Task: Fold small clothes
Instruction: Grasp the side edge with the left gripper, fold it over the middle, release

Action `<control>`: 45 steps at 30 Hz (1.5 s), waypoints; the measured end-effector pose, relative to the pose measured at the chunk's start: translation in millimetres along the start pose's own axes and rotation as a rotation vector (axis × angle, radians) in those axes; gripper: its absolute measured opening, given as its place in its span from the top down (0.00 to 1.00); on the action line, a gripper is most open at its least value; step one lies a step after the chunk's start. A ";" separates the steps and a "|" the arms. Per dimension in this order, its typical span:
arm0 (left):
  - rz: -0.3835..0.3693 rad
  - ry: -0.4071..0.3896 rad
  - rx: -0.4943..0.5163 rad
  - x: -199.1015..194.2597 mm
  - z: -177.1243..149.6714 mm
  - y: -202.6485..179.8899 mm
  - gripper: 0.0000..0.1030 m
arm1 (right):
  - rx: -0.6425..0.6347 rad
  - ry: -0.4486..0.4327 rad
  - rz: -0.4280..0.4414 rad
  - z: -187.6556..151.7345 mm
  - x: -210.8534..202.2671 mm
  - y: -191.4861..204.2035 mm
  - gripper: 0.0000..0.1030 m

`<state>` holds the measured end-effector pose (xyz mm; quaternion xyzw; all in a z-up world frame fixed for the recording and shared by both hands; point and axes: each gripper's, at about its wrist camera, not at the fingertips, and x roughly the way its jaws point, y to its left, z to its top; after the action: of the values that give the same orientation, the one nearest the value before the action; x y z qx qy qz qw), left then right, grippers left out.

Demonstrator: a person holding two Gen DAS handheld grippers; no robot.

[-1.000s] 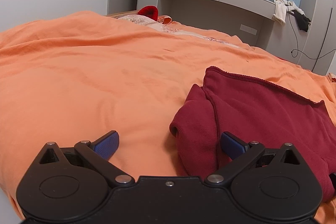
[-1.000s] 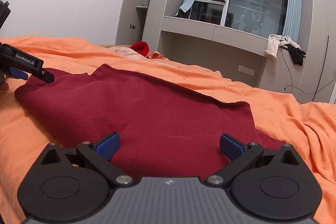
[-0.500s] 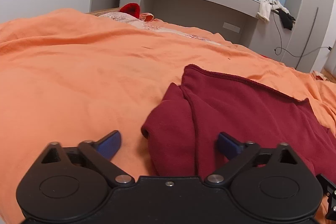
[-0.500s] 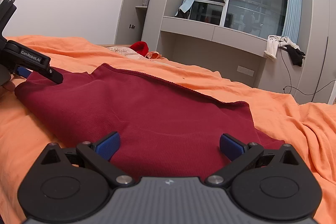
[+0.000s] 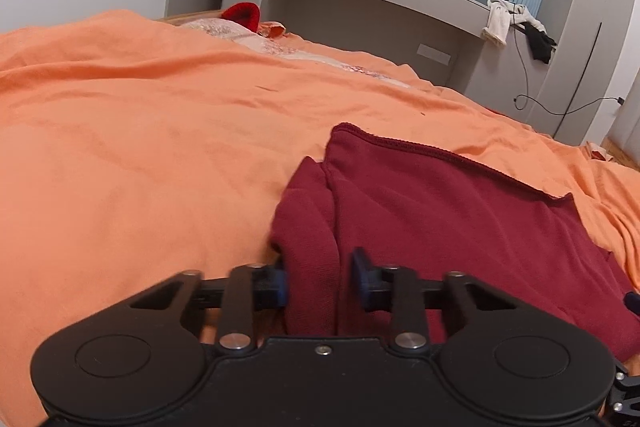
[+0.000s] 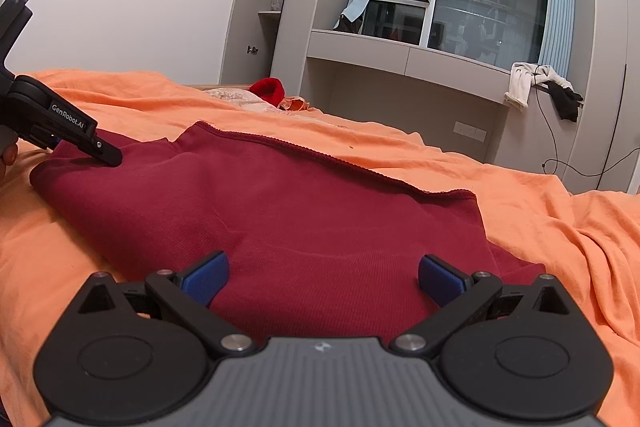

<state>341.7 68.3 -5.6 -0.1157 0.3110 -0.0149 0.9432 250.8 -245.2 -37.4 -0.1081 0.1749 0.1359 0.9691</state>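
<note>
A dark red garment (image 5: pixel 440 211) lies spread on the orange bedspread (image 5: pixel 140 147). My left gripper (image 5: pixel 320 281) has its blue pads closed onto the garment's bunched left sleeve fold (image 5: pixel 308 227). In the right wrist view the same garment (image 6: pixel 280 203) lies flat in front of my right gripper (image 6: pixel 323 275), which is wide open and empty just above the garment's near edge. The left gripper (image 6: pixel 64 131) shows there at the garment's left end.
A red item (image 5: pixel 242 14) and patterned cloth lie at the head of the bed. Grey cabinets, a window shelf and hanging clothes (image 6: pixel 540 87) stand behind. Orange bedspread (image 6: pixel 580 235) bunches in folds to the right.
My left gripper moved in and closed from wide open onto the garment's left sleeve fold. My right gripper has stayed open and almost still.
</note>
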 end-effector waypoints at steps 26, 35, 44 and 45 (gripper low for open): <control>-0.138 -0.046 0.491 -11.8 -5.9 -238.6 0.87 | 0.208 -0.060 -0.254 -4.9 -47.0 -109.9 0.00; -0.192 -0.004 0.564 -8.3 -39.1 -242.5 0.67 | 0.343 0.003 -0.283 -27.7 -48.8 -149.8 0.00; -0.294 -0.115 0.564 -51.3 -41.1 -242.2 0.12 | 0.353 0.006 -0.267 -20.1 -44.5 -143.3 0.00; -0.286 -0.149 0.566 -58.7 -39.5 -241.6 0.08 | 0.353 0.010 -0.262 -17.8 -42.7 -142.7 0.00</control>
<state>281.7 -169.1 52.8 0.1078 0.2053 -0.2245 0.9465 249.8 -393.5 -14.9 0.0408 0.1853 -0.0246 0.9815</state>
